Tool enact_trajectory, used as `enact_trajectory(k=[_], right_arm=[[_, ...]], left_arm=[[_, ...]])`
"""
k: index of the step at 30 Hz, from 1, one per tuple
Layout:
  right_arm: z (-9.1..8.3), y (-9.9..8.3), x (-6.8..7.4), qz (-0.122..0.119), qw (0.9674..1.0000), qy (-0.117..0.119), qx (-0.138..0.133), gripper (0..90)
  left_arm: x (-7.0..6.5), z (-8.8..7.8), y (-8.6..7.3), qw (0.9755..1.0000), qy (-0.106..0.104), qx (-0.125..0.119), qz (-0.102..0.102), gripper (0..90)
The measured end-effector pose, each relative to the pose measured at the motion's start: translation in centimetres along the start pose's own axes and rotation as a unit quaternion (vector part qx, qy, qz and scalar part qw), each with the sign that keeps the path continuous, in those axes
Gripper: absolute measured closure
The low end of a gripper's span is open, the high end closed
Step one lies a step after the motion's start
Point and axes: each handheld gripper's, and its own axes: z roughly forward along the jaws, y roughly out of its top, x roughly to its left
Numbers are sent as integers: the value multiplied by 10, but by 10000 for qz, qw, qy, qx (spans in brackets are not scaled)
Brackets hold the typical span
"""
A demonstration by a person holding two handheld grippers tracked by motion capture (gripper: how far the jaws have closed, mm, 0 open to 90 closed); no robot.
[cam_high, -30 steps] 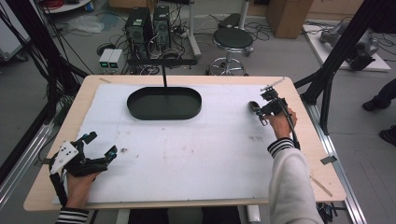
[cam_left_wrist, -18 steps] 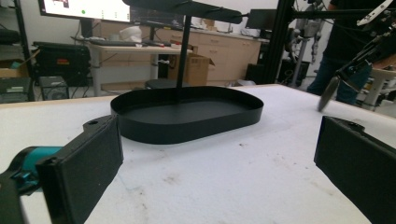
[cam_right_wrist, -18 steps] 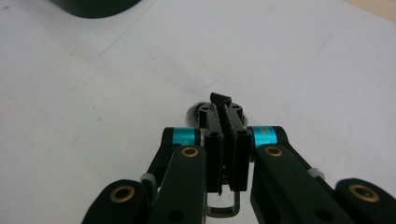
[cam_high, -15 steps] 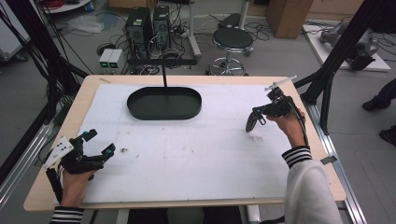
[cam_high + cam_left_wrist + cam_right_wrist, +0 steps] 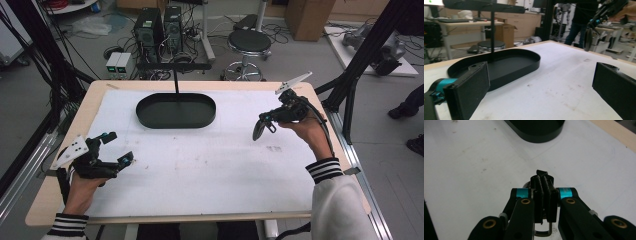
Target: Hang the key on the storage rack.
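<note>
A white-covered table (image 5: pixel 200 170) carried a black oval tray (image 5: pixel 176 111) at its far middle, with a thin post rising from it. The right gripper (image 5: pixel 263 129) hung above the table's right side, well apart from the tray, its jaws pressed onto a dark, flat object (image 5: pixel 541 178) pinched between them. The left gripper (image 5: pixel 116 148) rested low at the near left with jaws spread wide and nothing between them.
</note>
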Motion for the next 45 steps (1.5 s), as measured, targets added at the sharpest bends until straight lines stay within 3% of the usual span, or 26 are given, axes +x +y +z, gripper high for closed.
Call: enact_trajectory(k=[5, 10, 17, 21, 25, 30, 34, 45], right_arm=[[-4, 14, 12, -218, 9996, 191, -10, 878], [-1, 25, 21, -435, 9982, 417, 30, 878], [6, 40, 34, -771, 9946, 698, 15, 878], [13, 48, 41, -930, 9922, 818, 148, 877], [18, 55, 47, -1061, 9899, 921, 162, 877], [21, 62, 55, -1253, 9860, 1075, 221, 877], [24, 66, 61, -1386, 9833, 1155, 250, 877], [33, 75, 80, -1691, 9729, 1533, 374, 877]], left_arm=[[-5, 18, 14, 9989, -407, 180, 136, 17], [-13, 39, 26, 9951, -830, 431, 319, 17], [-15, 64, 38, 9905, -1108, 701, 405, 17], [-17, 78, 44, 9875, -1246, 862, 436, 17], [-21, 90, 51, 9844, -1461, 895, 390, 17], [-25, 103, 55, 9826, -1564, 914, 406, 17], [-29, 113, 57, 9797, -1701, 956, 459, 17], [-44, 143, 52, 9682, -2118, 1228, 519, 17]])
